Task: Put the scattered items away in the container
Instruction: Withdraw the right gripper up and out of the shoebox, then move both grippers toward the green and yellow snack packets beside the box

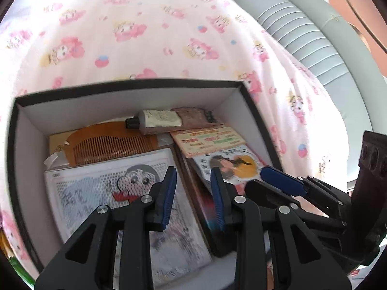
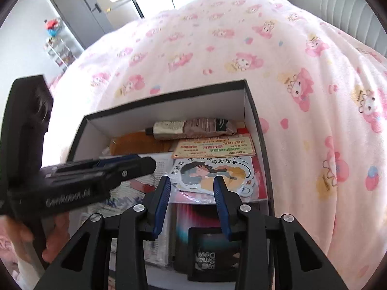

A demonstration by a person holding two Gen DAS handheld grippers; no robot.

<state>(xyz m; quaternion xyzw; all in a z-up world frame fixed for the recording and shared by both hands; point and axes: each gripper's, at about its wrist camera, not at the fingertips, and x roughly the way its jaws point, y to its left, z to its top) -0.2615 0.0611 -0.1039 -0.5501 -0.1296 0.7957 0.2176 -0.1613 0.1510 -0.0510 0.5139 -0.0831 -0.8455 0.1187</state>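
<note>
A black box with white inner walls (image 1: 125,101) (image 2: 169,111) sits on a pink cartoon bedspread. Inside lie a wooden comb (image 1: 108,145), a cream tube with a black cap (image 1: 154,120) (image 2: 169,129), a brown sachet (image 1: 196,117) (image 2: 208,126), an orange card (image 1: 210,140) (image 2: 215,148), a round cartoon sticker (image 1: 232,164) (image 2: 210,174), a cartoon-face packet (image 1: 116,183) and a dark box (image 2: 212,253). My left gripper (image 1: 193,176) is open and empty above the box. My right gripper (image 2: 191,181) is open and empty above it too; it also shows in the left wrist view (image 1: 283,181).
The bedspread (image 1: 145,29) (image 2: 302,84) surrounds the box. A grey padded headboard (image 1: 302,31) stands at the right. A grey door (image 2: 82,12) and a small shelf (image 2: 60,48) stand at the far left of the room.
</note>
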